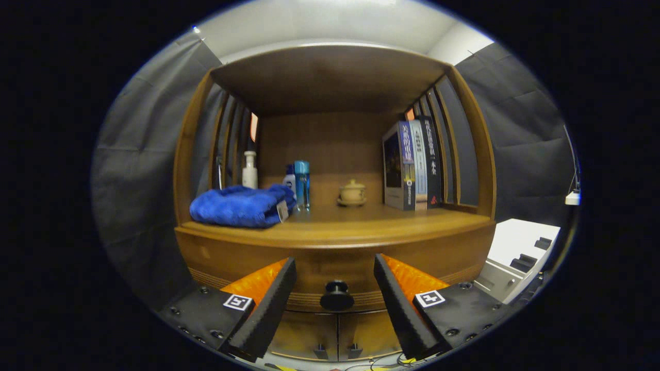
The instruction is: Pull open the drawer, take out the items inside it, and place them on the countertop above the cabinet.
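Wooden cabinet (335, 242) faces the gripper head-on, open shelf bay above, drawer front below the countertop (361, 226).

Drawer (309, 270) is closed, flush with the cabinet face. Its round dark knob (336, 296) sits between the 2 fingers, slightly ahead of the tips, touching neither.

Gripper (335, 270): fingers spread wide apart, nothing held, 1 finger on each side of the knob.

Below the drawer, 2 cabinet doors (337, 335) meet at a centre seam with small handles.

On the countertop, well beyond the fingers:
- folded blue towel (240, 206) at the left front
- row of upright books (412, 165) at the right, against the slatted side
- white pump bottle (250, 170) behind the towel
- blue bottle (302, 183) just right of the towel, a smaller white bottle (290, 180) beside it
- small lidded ceramic cup (352, 193) on a saucer, near the centre back

White unit (521, 252) stands to the right of the cabinet.
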Demonstrator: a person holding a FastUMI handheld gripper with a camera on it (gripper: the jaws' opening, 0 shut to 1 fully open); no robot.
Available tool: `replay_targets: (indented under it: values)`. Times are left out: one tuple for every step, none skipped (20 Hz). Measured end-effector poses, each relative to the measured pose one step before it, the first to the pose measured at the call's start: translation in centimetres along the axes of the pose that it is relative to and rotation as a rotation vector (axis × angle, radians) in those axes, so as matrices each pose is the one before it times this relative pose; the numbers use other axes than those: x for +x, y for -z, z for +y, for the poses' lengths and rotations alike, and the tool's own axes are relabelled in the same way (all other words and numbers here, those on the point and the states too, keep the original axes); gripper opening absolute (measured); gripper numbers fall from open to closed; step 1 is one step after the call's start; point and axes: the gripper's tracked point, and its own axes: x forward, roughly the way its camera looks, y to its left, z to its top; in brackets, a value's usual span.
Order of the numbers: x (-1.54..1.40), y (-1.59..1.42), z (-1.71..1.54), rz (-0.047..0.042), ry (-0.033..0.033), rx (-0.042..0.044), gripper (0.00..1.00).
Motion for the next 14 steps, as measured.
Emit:
replay_targets:
  values:
    - [0.527,1.123,-0.053,0.02303,0.00066,0.00630,0.99]
    - [0.565,0.838,0.075,0.02301,-0.00367,0.00415,0.99]
    - [0.412,0.751,-0.004,0.02029,-0.00143,0.00077,0.99]
    - [0.434,0.598,0.073,0.01654,-0.00374,-0.00317,0.99]
    - [0.560,0.493,0.056,0.01355,-0.00291,-0.00351,0.92]
    - [0.464,0.416,0.025,0.01187,-0.00569,0.00450,0.85]
    - [0.377,0.210,0.114,0.01070,-0.00359,0.00990,0.78]
    - [0.321,0.358,0.003,0.01720,-0.00186,0.01323,0.72]
    - [0.293,-0.313,-0.512,-0.00847,0.01663,0.01460,0.65]
    - [0.243,0.415,0.116,0.00199,-0.00715,0.00923,0.58]
    - [-0.094,-0.023,0.233,0.01727,-0.00893,0.00352,0.51]
    - [-0.097,-0.052,-0.128,-0.00355,-0.00195,-0.00252,0.44]
    - [-0.060,0.388,0.043,0.00934,-0.00209,-0.00523,0.44]
    - [-0.184,-0.488,-0.190,-0.01224,0.00078,-0.00468,0.41]
